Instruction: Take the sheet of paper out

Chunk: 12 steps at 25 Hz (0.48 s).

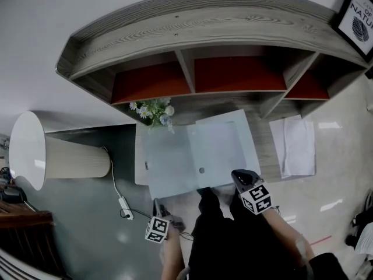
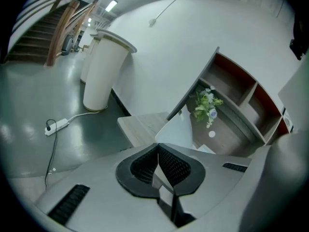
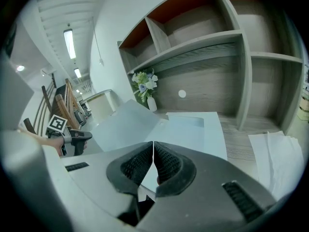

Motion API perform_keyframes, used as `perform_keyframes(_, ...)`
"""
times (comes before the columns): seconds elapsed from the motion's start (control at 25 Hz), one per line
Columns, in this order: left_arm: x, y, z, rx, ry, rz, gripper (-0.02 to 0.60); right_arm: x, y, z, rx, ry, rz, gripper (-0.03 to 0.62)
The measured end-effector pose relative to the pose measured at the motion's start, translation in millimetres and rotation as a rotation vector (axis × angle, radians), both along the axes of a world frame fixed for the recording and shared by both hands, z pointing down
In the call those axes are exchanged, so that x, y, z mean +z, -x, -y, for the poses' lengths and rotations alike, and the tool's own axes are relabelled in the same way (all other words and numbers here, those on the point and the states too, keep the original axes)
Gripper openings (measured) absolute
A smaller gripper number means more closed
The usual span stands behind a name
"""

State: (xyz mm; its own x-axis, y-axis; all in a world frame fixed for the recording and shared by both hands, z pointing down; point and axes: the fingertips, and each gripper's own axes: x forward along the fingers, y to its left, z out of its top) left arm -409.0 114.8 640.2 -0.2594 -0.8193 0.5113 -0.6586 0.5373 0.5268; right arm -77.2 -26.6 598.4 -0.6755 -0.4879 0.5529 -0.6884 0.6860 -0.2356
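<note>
2 grippers shut, sheet not yet out

Nearest me, the left gripper (image 2: 158, 151) hung pressed together and empty, clear of the surface (image 1: 265, 139). The right gripper (image 3: 153, 146), also pressed together, sat at the near edge of the open folder (image 1: 175, 162); I couldn't tell whether it pinched anything. The sheet (image 1: 224, 142) lay inside. With nothing pinning the folder, I judged a pull might drag it off too.
</note>
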Motion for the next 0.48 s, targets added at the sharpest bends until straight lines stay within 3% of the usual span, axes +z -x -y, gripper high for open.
perform_keyframes(0.32,26,12,1,-0.012,0.047,-0.039,0.012,1,-4,2,0.009,0.002,0.002,0.014)
perform_keyframes(0.48,39,15,2,-0.016,0.108,-0.037,0.025,2,-7,3,0.013,0.006,0.000,0.014)
